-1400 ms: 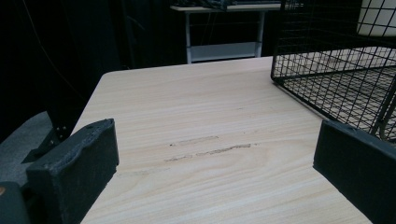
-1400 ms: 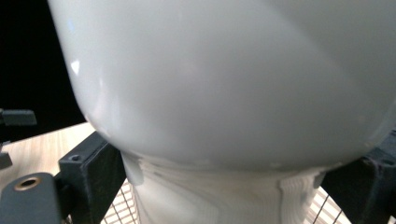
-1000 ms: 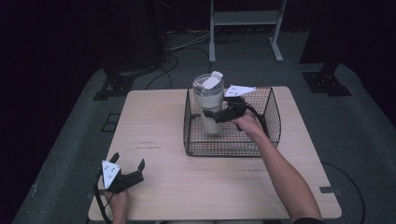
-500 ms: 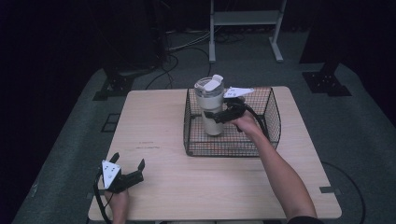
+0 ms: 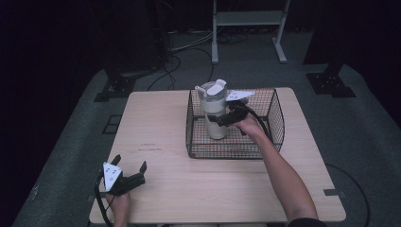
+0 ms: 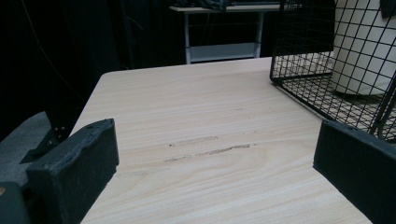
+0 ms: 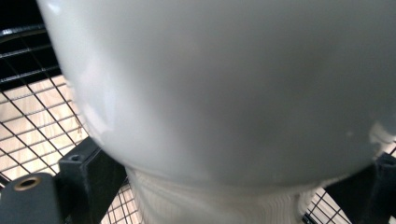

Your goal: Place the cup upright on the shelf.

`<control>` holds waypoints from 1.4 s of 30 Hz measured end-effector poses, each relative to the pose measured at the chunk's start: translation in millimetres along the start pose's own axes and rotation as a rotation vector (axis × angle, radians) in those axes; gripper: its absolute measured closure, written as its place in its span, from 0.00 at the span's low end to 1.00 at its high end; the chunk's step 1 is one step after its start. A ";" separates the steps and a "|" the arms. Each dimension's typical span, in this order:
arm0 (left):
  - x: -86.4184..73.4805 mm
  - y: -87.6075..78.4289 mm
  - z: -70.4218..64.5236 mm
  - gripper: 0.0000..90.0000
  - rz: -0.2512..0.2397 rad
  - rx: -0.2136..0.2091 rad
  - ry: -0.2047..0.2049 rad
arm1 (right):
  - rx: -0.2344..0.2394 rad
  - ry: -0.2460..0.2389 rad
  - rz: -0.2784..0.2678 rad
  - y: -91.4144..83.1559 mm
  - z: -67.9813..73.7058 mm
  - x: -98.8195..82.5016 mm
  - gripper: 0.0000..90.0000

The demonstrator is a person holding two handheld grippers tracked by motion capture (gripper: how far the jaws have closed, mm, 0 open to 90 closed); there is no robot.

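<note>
Right gripper (image 5: 218, 119) clamps the white tumbler (image 5: 212, 109) mid-body so you can keep it upright inside the wire basket (image 5: 274, 124) | left gripper (image 5: 128, 175) rests agape on the table (image 5: 161, 123) near its front-left corner, out of your way | versus a second ago: tumbler sits slightly lower in the basket, left gripper unmoved.

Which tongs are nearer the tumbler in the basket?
Right. The right tongs are clamped around the tumbler inside the basket. The left tongs sit open at the table's near-left corner, well away from it.
</note>
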State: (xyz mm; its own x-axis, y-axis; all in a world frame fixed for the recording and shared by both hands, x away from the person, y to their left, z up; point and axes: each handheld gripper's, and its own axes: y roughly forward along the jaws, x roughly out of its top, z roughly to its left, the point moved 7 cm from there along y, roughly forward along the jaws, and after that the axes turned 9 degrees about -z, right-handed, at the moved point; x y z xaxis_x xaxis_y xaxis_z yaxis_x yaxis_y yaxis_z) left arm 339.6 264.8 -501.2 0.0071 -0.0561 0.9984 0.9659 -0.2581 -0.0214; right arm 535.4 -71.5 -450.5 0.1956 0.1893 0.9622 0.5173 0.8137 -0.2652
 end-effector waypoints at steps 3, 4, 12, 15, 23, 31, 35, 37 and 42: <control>0.0 -0.2 -0.1 0.00 -0.001 0.000 0.001 | 0.004 -0.019 0.009 -0.3 2.3 -0.3 0.10; 0.0 -0.1 -0.1 0.00 0.000 0.000 0.001 | 0.006 -0.025 0.009 -0.4 2.7 -0.4 0.10; 0.1 -0.1 0.1 0.00 0.000 -0.001 0.004 | 0.017 -0.036 0.022 -3.9 1.6 -2.4 0.09; 0.0 0.0 -0.3 0.00 -0.001 -0.001 0.000 | 0.021 -0.050 0.038 -6.6 1.6 -3.0 0.09; -0.2 0.3 -0.5 0.00 0.001 0.000 0.002 | 0.021 -0.047 0.038 -12.5 0.7 -5.3 0.09; -0.3 1.1 -0.5 0.00 0.003 0.004 0.001 | 0.028 -0.061 0.047 -13.6 0.7 -6.0 0.09; -0.4 1.1 -0.6 0.00 0.006 0.005 0.007 | 0.027 -0.058 0.054 -15.9 0.1 -6.4 0.09; -0.5 0.9 -0.7 0.00 0.007 0.004 0.009 | 0.028 -0.054 0.061 -17.4 0.1 -6.9 0.09; -0.5 0.9 -0.7 0.00 0.008 0.004 0.009 | 0.026 -0.069 0.066 -20.4 1.3 -7.5 0.09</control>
State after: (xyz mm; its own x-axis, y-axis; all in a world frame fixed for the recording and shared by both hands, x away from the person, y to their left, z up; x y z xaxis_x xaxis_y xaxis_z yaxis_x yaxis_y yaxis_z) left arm 340.3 263.9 -501.7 0.0126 -0.0666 0.9977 0.9669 -0.2536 -0.0292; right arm 522.3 -88.8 -452.3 0.1704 0.2798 0.9448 0.4828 0.8122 -0.3275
